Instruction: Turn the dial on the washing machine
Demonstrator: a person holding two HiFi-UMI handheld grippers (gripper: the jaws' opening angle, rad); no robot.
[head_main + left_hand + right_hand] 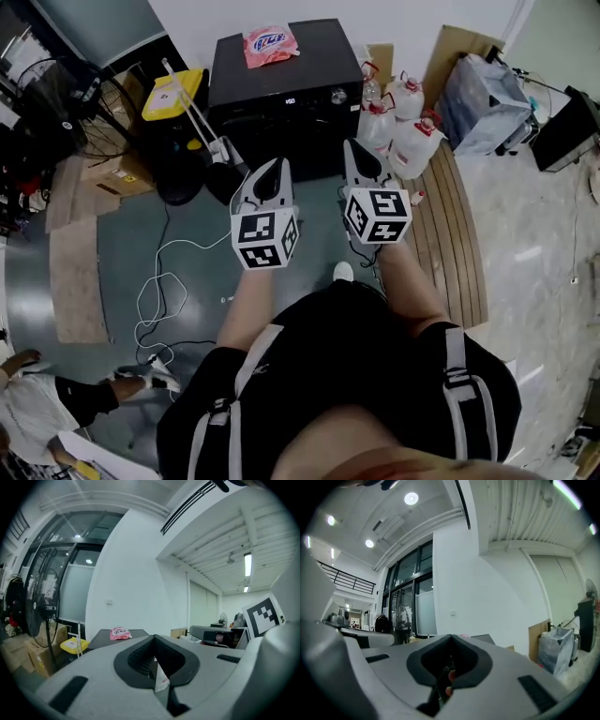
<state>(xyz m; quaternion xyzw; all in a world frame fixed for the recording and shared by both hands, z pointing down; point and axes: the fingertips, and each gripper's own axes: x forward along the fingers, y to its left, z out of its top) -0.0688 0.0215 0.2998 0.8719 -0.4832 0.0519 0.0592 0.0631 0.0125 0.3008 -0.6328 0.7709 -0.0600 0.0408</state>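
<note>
I hold both grippers side by side in front of my body, pointed toward the washing machine but well apart from it. I judge this a neutral posture for the approach.

Left gripper: jaws together, nothing between them.

Right gripper: jaws together, likewise empty.

The dial sits at the right end of the front panel, nearer the right gripper. I judge that gripper better suited to the turn; its jaws must part first.
</note>
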